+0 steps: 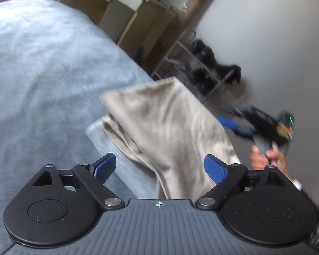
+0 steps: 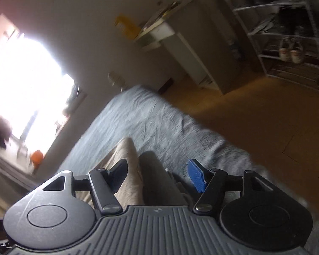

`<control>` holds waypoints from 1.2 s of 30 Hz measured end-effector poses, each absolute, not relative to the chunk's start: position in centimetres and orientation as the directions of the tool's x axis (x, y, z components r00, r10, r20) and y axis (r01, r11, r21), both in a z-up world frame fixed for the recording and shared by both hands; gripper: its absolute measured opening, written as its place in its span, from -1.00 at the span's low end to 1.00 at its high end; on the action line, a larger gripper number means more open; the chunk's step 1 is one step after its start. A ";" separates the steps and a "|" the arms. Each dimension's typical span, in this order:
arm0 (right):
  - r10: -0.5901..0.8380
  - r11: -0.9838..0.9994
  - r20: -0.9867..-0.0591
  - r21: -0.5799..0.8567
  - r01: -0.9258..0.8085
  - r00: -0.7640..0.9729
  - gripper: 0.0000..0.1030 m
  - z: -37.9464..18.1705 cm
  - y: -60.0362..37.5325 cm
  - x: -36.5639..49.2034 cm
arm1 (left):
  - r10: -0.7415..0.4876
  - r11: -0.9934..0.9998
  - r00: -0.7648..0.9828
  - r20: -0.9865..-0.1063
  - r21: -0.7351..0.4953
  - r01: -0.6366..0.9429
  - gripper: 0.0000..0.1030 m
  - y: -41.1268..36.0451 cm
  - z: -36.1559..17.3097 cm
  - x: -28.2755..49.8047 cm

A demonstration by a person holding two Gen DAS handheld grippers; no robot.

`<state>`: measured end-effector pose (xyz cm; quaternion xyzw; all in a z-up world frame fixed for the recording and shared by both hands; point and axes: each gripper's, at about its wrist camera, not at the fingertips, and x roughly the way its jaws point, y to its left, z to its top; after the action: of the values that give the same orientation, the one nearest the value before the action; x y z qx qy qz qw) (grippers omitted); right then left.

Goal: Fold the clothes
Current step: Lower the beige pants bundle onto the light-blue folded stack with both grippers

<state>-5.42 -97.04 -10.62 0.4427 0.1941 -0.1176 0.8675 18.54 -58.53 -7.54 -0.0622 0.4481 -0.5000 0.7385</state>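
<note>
A folded beige garment (image 1: 170, 131) lies near the edge of a bed with a grey cover (image 1: 42, 74). A paler grey layer (image 1: 100, 136) shows under its left side. My left gripper (image 1: 160, 167) hovers over the garment's near end, open, and its blue pads do not touch the cloth. At the right of this view a hand (image 1: 265, 157) holds my right gripper (image 1: 240, 127), blurred, beyond the garment's right edge. In the right wrist view the right gripper (image 2: 158, 177) is open. The beige garment (image 2: 125, 170) and a grey shadowed fold (image 2: 157, 180) run between its fingers without being pinched.
Beyond the bed stand a wooden shelf unit (image 1: 125, 14) and a metal rack (image 1: 202, 63) with dark items against a pale wall. The right wrist view shows wooden floor (image 2: 255, 116), a white cabinet (image 2: 191, 59), a shoe rack (image 2: 287, 42) and a bright window (image 2: 27, 85).
</note>
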 end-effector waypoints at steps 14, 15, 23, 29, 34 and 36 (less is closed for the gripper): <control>-0.066 0.332 -0.382 0.863 0.382 0.922 0.65 -15.5 -92.7 -14.0 | -0.729 0.671 0.239 -0.641 -0.601 0.435 0.16 -62.8 -12.2 23.8; -0.056 0.356 -0.397 0.849 0.390 0.916 0.63 -15.3 -92.5 -13.3 | -0.727 0.671 0.246 -0.641 -0.586 0.455 0.02 -62.9 -12.0 23.5; -0.046 0.538 -0.501 0.717 0.443 0.864 -0.23 -13.3 -91.4 -9.4 | -0.717 0.669 0.275 -0.640 -0.524 0.527 -0.33 -62.7 -11.7 22.0; -0.051 0.586 -0.506 0.683 0.436 0.861 -0.25 -13.5 -92.1 -7.9 | -0.722 0.661 0.268 -0.638 -0.520 0.542 -0.46 -61.0 -12.1 20.6; -0.028 0.484 -0.473 0.765 0.426 0.881 -0.12 -15.1 -93.0 -9.6 | -0.717 0.663 0.298 -0.630 -0.485 0.570 -0.24 -60.7 -11.1 20.5; -0.105 0.508 -0.447 0.743 0.435 0.888 -0.11 -13.5 -92.3 -11.4 | -0.726 0.651 0.334 -0.601 -0.443 0.617 -0.24 -60.2 -9.6 19.9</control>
<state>-11.38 -92.30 -13.54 0.4697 0.1753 -0.1587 0.8505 19.95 -60.25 -9.59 -0.0675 0.4035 -0.4125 0.8139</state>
